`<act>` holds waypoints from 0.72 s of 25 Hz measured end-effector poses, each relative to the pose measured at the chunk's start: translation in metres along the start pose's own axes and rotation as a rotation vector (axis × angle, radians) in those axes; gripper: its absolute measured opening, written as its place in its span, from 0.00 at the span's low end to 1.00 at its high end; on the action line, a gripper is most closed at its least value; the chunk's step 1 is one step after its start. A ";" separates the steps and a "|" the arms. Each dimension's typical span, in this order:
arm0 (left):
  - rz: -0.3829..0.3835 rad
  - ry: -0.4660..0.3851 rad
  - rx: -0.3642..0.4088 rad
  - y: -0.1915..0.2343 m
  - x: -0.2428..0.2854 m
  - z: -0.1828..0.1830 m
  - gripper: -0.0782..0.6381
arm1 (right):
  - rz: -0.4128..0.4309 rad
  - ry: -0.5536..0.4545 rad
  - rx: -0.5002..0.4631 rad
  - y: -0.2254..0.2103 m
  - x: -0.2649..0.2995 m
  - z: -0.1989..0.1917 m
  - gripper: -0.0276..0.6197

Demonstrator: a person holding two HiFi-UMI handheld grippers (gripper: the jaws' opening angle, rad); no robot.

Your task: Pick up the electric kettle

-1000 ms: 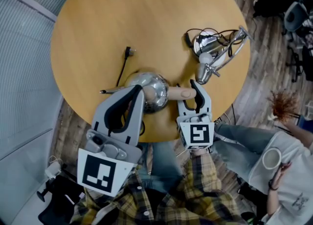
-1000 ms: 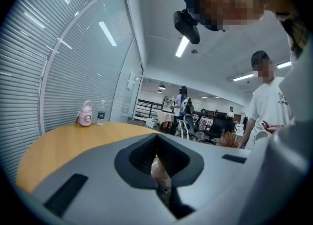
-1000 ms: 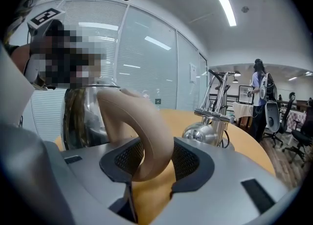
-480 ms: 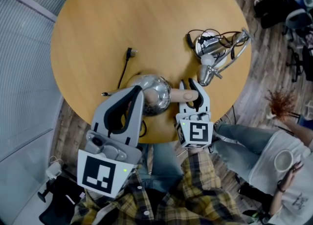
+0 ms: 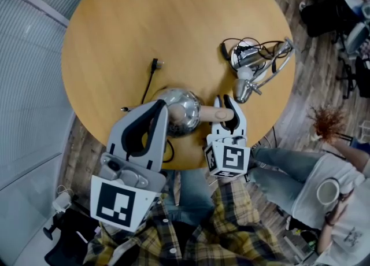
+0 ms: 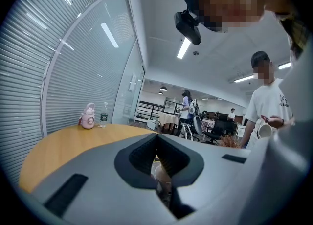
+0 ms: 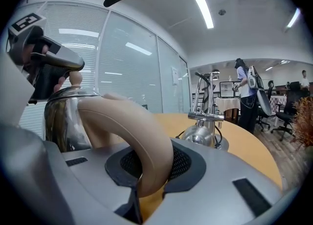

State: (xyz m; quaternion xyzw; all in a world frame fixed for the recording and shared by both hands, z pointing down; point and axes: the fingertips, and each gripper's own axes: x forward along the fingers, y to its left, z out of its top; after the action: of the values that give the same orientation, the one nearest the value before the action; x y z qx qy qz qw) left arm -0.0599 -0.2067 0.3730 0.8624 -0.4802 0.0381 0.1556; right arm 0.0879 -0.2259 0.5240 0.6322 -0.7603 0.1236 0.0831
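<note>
A shiny steel kettle (image 5: pixel 180 110) stands on the round wooden table (image 5: pixel 173 22) near its front edge, its beige handle (image 5: pixel 211 114) pointing right. My right gripper (image 5: pixel 226 111) straddles that handle and its jaws are closing, the pads pressing on it. In the right gripper view the curved handle (image 7: pixel 132 131) fills the gap of the right gripper (image 7: pixel 149 168), with the kettle body (image 7: pixel 61 121) behind. My left gripper (image 5: pixel 161 109) hangs over the kettle's top, tips together. Its own view shows the left gripper (image 6: pixel 159 158) shut, a pale part of the kettle glimpsed through the hollow.
A chrome appliance (image 5: pixel 252 67) with a tangled black cord sits at the table's right edge. A loose black cable with a plug (image 5: pixel 152 63) lies mid-table. A pink bottle (image 6: pixel 88 117) and a water bottle (image 6: pixel 103 114) stand at the far rim. A person holding a mug (image 5: pixel 327 189) stands right.
The right gripper's jaws have narrowed onto the kettle's handle and the gripper has rolled a little. The left gripper and the kettle have stayed in place.
</note>
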 end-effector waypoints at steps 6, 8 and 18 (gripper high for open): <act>0.019 -0.027 0.001 0.007 -0.007 0.014 0.11 | -0.044 -0.018 -0.030 0.006 0.002 0.017 0.19; 0.028 -0.037 0.003 0.009 -0.011 0.019 0.11 | -0.048 -0.017 -0.037 0.008 0.003 0.021 0.19; 0.046 -0.122 0.010 0.014 -0.024 0.058 0.11 | -0.038 -0.059 -0.086 0.009 -0.005 0.069 0.19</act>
State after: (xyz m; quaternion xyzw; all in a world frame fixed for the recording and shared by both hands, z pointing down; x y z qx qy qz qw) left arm -0.0897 -0.2117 0.3161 0.8526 -0.5082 -0.0088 0.1210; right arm 0.0822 -0.2397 0.4556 0.6459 -0.7549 0.0705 0.0899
